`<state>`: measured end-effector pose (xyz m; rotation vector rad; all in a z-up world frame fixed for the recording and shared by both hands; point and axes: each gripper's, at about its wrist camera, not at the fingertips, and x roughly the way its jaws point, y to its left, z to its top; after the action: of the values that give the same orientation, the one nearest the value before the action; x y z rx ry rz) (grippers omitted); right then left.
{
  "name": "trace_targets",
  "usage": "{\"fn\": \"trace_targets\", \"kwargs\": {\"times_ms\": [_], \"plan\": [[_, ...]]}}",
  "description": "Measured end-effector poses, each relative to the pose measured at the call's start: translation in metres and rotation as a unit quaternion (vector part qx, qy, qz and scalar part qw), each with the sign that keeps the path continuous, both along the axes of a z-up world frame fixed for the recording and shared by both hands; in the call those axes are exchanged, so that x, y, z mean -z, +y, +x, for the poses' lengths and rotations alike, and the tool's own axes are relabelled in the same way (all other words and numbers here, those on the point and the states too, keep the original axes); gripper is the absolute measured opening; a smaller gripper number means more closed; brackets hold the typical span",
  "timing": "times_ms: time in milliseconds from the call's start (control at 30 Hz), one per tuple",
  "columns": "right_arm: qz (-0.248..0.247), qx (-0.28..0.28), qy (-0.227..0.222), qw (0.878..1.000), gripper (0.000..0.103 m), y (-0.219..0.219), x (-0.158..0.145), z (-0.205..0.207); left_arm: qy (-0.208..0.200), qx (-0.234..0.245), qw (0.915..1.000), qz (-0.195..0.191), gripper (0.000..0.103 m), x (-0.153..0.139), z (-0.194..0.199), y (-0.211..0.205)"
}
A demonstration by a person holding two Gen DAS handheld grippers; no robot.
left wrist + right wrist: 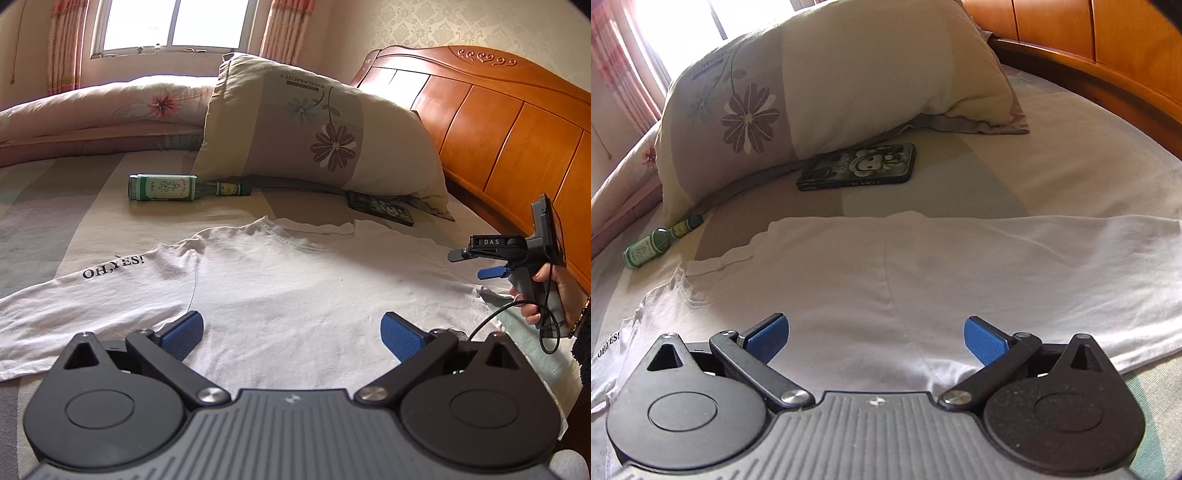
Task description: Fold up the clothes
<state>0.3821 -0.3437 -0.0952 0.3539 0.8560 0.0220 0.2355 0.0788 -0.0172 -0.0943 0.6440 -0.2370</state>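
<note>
The bed [92,206] has a striped sheet, and a wooden headboard [517,122] stands at one side. On the sheet lies a white T-shirt [295,288], spread out flat. One sleeve carries the black words "OH,YES!", and the other sleeve is folded in over the body, so its hem makes a straight edge near the neckline. The cloth has only soft wrinkles. Behind the shirt a flowered pillow [295,122] leans up, with a phone [860,168] in a cartoon case partly under it. A green bottle [177,188] lies on its side near the collar. The left gripper [291,334] hovers above the shirt with its blue pads wide apart. The right gripper [876,338] is also spread wide above the cloth, holding nothing.
</note>
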Motion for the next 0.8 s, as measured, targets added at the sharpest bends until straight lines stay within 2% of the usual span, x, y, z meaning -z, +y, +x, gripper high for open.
{"fn": "trace_targets", "kwargs": {"times_ms": [100, 167, 267, 400, 567, 633, 700, 800], "plan": [[0.006, -0.009, 0.032, 0.999, 0.103, 0.001, 0.011, -0.007, -0.002, 0.002, 1.0000, 0.000, 0.102, 0.002, -0.001, -0.001], [-0.004, -0.031, 0.031, 0.999, 0.103, 0.001, 0.006, -0.017, -0.015, 0.007, 0.9998, -0.005, 0.102, 0.000, -0.003, -0.002], [-0.036, -0.015, 0.007, 0.999, 0.103, -0.015, -0.010, -0.026, -0.029, 0.032, 0.9989, -0.019, 0.102, 0.000, -0.005, -0.006], [-0.056, 0.079, -0.010, 0.995, 0.103, -0.080, -0.024, -0.026, -0.035, 0.048, 0.9981, -0.015, 0.102, 0.007, -0.004, -0.018], [0.000, 0.175, -0.022, 0.984, 0.103, -0.174, -0.010, -0.033, -0.027, 0.074, 0.9969, 0.008, 0.102, 0.022, 0.006, -0.037], [0.023, 0.189, -0.030, 0.981, 0.103, -0.199, 0.001, -0.039, -0.019, 0.078, 0.9967, 0.015, 0.102, 0.028, 0.011, -0.046], [0.009, 0.206, -0.018, 0.978, 0.103, -0.216, 0.013, -0.046, -0.010, 0.081, 0.9964, 0.022, 0.102, 0.034, 0.016, -0.053], [-0.002, 0.217, -0.029, 0.976, 0.103, -0.231, 0.012, -0.064, -0.004, 0.083, 0.9959, 0.034, 0.102, 0.040, 0.020, -0.063]]}}
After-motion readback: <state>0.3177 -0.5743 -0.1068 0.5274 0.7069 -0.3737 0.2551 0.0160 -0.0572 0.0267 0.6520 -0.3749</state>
